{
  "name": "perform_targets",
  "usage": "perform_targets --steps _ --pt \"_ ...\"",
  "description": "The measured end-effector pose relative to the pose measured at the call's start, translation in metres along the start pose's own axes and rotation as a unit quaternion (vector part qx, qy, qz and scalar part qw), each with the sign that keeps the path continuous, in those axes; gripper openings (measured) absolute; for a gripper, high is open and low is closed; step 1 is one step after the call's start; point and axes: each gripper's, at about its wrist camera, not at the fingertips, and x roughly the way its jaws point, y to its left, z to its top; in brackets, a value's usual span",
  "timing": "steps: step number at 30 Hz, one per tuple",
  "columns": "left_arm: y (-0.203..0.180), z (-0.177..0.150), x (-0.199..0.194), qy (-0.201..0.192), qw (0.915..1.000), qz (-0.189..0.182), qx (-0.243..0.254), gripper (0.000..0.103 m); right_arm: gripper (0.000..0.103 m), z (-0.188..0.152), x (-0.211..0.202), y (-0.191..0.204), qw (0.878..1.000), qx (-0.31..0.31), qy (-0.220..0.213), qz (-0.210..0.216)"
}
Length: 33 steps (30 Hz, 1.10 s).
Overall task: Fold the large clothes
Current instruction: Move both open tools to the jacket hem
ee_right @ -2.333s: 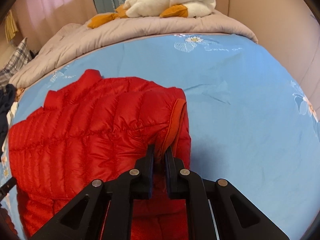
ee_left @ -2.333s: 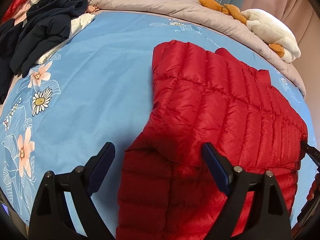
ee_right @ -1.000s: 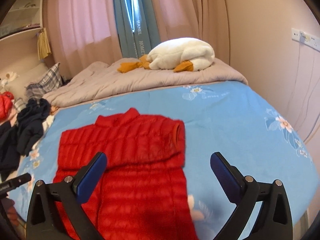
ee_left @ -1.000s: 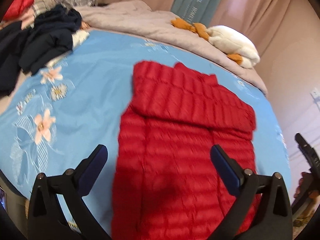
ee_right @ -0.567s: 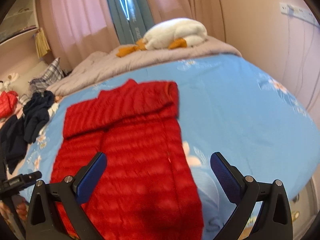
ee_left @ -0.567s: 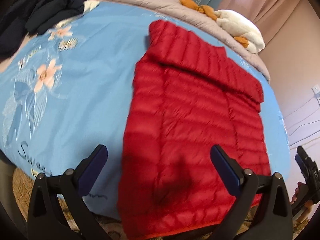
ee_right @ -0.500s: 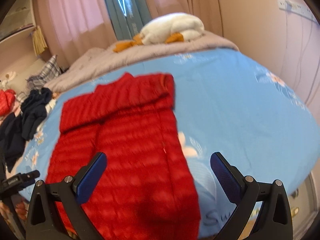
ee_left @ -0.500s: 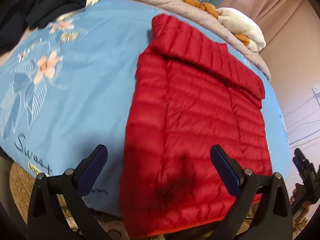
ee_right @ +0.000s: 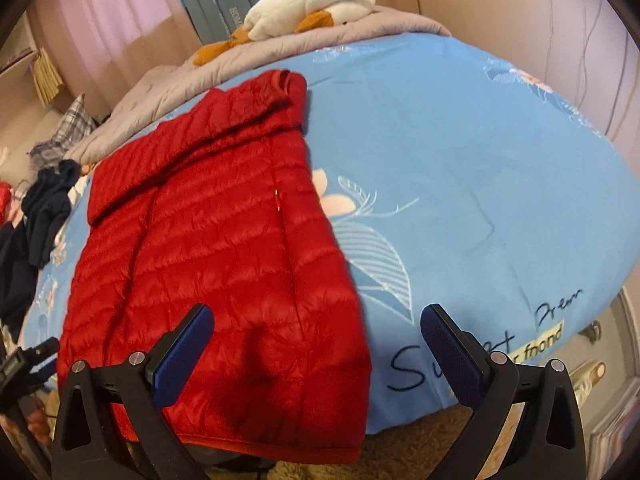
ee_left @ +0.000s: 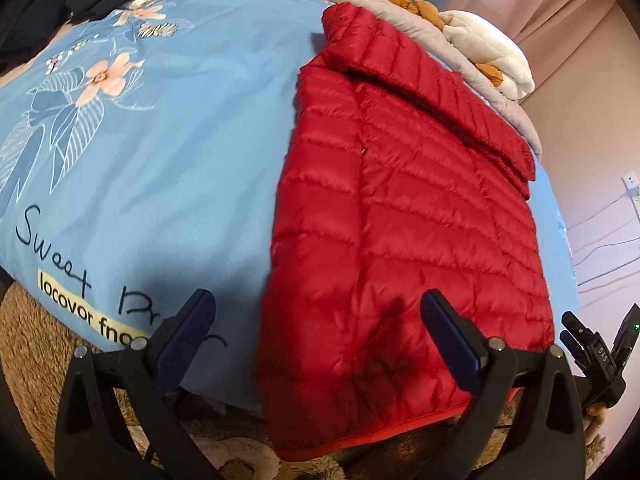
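A red quilted down jacket (ee_left: 404,216) lies flat on the blue flowered bed sheet (ee_left: 160,128), sleeves folded across its top, hem hanging over the near bed edge. It also shows in the right wrist view (ee_right: 216,248). My left gripper (ee_left: 320,332) is open and empty above the hem's left part. My right gripper (ee_right: 316,344) is open and empty above the hem's right corner. The right gripper also shows at the right edge of the left wrist view (ee_left: 592,352).
A grey quilt (ee_right: 224,64) and a white plush duck (ee_right: 316,0) lie at the far end of the bed. Dark clothes (ee_right: 44,204) are piled at the left side. A shaggy brown rug (ee_left: 36,352) covers the floor below the bed edge.
The right gripper let go of the jacket sleeve and opened. Both grippers pulled back from the far part of the jacket to the near bed edge, over the hem.
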Motion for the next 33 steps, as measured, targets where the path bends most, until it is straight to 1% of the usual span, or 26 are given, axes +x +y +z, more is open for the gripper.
perform_targets --steps 7,18,24,28,31,33 --pt "-0.001 -0.007 0.007 -0.002 0.9999 0.006 0.013 0.102 0.102 -0.01 0.009 -0.005 1.0 0.003 0.011 0.006" --pt "-0.002 -0.01 0.014 -0.004 0.9996 0.015 0.025 0.102 0.102 -0.015 0.018 -0.009 1.0 0.003 0.028 0.009" --pt "-0.003 -0.009 0.014 -0.002 0.9997 0.006 0.022 0.102 0.102 -0.016 0.019 -0.008 1.0 -0.002 0.028 0.012" --pt "-0.005 -0.008 0.013 0.004 0.9997 -0.014 0.018 0.102 0.102 -0.016 0.02 -0.006 0.999 -0.008 0.028 0.015" --pt "-0.009 -0.01 0.015 0.007 0.9995 -0.015 0.026 0.102 0.102 -0.016 0.021 -0.001 0.999 -0.015 0.027 0.019" --pt "-0.011 -0.011 0.015 0.01 0.9993 -0.023 0.028 0.101 0.102 -0.016 0.022 0.001 0.999 -0.017 0.027 0.02"
